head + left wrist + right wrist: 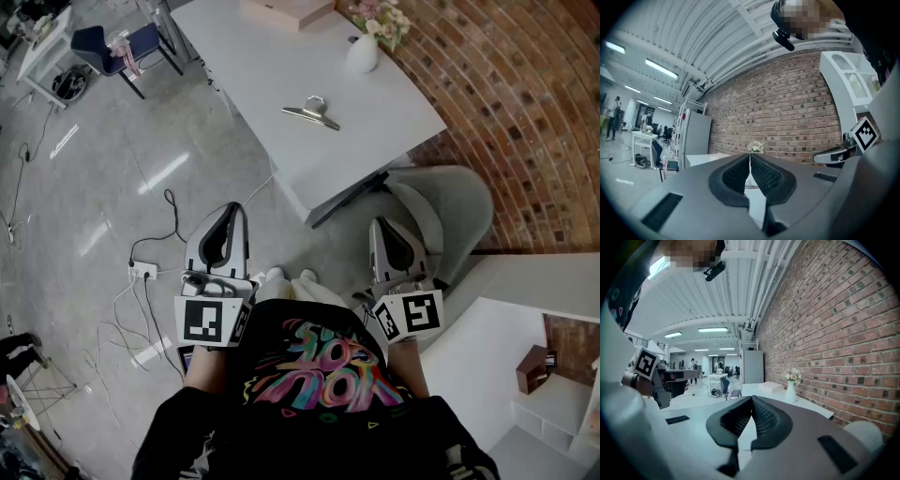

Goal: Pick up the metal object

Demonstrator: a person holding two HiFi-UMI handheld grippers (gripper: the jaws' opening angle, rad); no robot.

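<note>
The metal object [311, 112] is bright, polished metal on a smooth, matt white table [262, 66]. The vase [363, 53] by its far edge looks glossy. The brick wall [506, 112] is rough and the grey floor [122, 159] shiny. The left gripper [750, 157] and right gripper [751, 399] have matt grey shells with ribbed black pads [738, 174].

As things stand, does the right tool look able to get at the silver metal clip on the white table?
Probably not yet: the right tool, shut, hangs short of the white table, near a grey chair. The silver metal clip lies in the open.
</note>
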